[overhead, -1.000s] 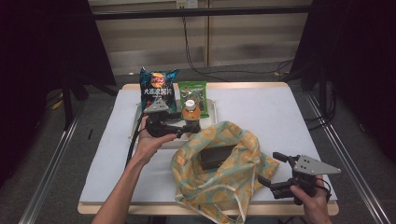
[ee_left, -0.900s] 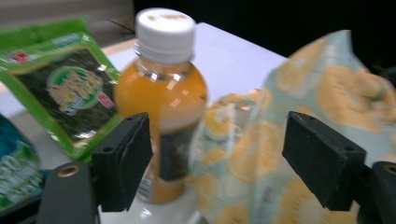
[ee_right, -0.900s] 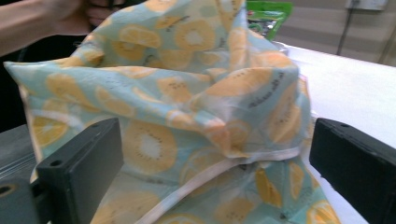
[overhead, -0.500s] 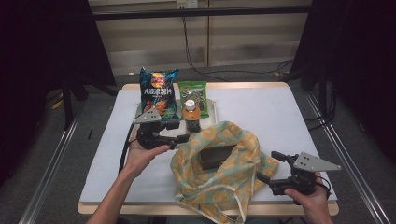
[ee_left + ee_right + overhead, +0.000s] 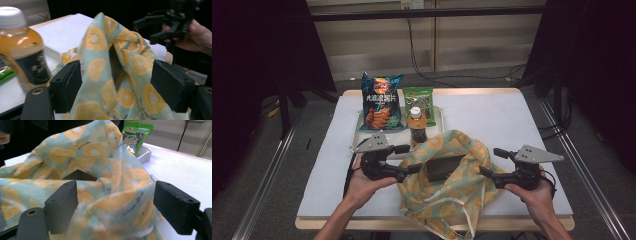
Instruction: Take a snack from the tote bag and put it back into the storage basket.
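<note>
One bag (image 5: 452, 185), two tongs (image 5: 404, 159) (image 5: 492, 161), one bottle (image 5: 416, 125)

The right gripper (image 5: 115, 205) looks along its two black jaws, which stand apart with the rim of a cloth bag (image 5: 100, 170) bunched between them; the jaws have just been closing, and the pads do not visibly press on the fabric. The bag is pale green with orange citrus slices printed on it. Near the bag's middle, a dark triangular opening (image 5: 78, 175) shows among its folds. Behind the bag's top edge stands a green snack packet (image 5: 136, 137), upright, and just below that packet lies the corner of a white tray (image 5: 145, 155). Beside the bag, on the far jaw's side, stretches the white table surface (image 5: 180, 170).
</note>
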A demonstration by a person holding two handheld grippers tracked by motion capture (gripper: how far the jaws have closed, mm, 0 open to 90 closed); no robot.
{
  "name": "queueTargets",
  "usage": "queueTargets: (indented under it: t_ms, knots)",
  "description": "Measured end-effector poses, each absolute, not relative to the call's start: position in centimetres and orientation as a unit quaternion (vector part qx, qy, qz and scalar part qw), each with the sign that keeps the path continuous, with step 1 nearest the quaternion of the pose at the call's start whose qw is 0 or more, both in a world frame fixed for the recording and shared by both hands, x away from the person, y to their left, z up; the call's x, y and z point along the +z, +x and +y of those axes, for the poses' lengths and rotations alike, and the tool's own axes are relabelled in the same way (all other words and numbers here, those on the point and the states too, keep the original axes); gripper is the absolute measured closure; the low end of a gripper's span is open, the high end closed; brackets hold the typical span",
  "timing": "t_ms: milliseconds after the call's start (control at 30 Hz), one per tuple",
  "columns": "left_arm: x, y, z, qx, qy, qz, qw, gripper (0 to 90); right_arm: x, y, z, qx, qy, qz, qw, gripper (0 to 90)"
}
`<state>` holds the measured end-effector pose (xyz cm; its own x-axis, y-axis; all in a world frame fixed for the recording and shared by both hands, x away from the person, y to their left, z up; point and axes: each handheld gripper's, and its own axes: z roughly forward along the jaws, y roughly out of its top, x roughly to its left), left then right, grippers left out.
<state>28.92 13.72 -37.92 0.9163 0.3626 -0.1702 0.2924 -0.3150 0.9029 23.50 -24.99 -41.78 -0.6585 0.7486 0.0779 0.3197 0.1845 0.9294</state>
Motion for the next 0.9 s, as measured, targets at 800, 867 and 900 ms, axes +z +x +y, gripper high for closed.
queueTargets:
  t_ms: [800, 867, 900]
  knots:
    - [-43.5, 30.3, 12.3, 0.029, 0.844, 0.226, 0.485, 88.5, -44.0, 24.3, -25.9, 0.492, 0.377, 0.765, 0.174, 89.0]
    - [-43.6, 30.3, 12.2, 0.027, 0.845, 0.223, 0.485, 88.5, -44.1, 23.8, -26.4, 0.484, 0.378, 0.769, 0.175, 89.1]
    - [-43.7, 30.2, 12.1, 0.026, 0.846, 0.222, 0.485, 88.5, -44.2, 23.6, -26.6, 0.481, 0.378, 0.771, 0.176, 89.1]
